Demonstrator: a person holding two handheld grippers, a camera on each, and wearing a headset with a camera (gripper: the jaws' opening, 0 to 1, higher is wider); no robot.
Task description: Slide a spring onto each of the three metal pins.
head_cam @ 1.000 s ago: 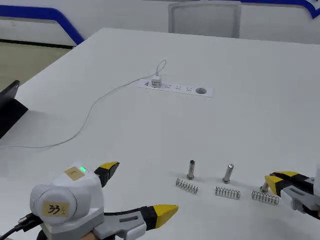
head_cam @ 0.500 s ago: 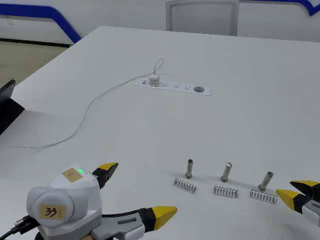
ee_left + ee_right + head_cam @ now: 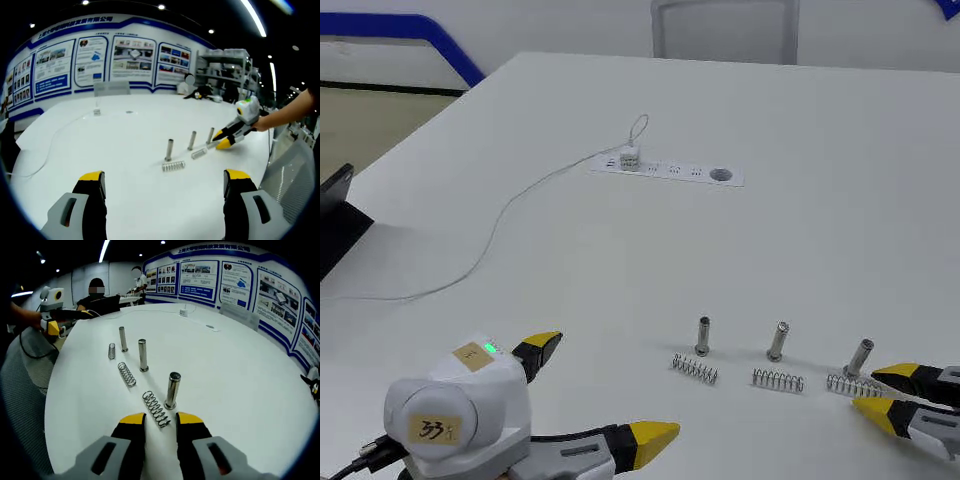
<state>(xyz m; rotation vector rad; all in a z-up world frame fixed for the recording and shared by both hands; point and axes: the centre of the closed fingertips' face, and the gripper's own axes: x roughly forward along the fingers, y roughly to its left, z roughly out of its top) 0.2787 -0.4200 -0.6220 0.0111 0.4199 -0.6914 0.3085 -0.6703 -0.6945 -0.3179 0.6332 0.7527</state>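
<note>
Head view: three metal pins [image 3: 779, 340] stand upright in a row on the white surface [image 3: 620, 260], with a spring [image 3: 778, 380] lying just near of each, paired for loading. Right gripper [image 3: 873, 388] sits low at the rightmost spring [image 3: 847, 385], fingers narrowly parted. Left gripper [image 3: 608, 388] is near-left, fingers wide apart, empty.

Left gripper view: it is held well apart from the row, likely waiting.

Right gripper view: the spring's near end lies at the finger gap, not yet pinched; the rightmost pin [image 3: 172, 390] is just beside it.

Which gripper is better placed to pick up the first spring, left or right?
Right. The right gripper has its yellow-tipped fingers at the end of the nearest coiled metal spring, which lies beside an upright silver metal pin. The left gripper hangs open, well away from the row.
</note>
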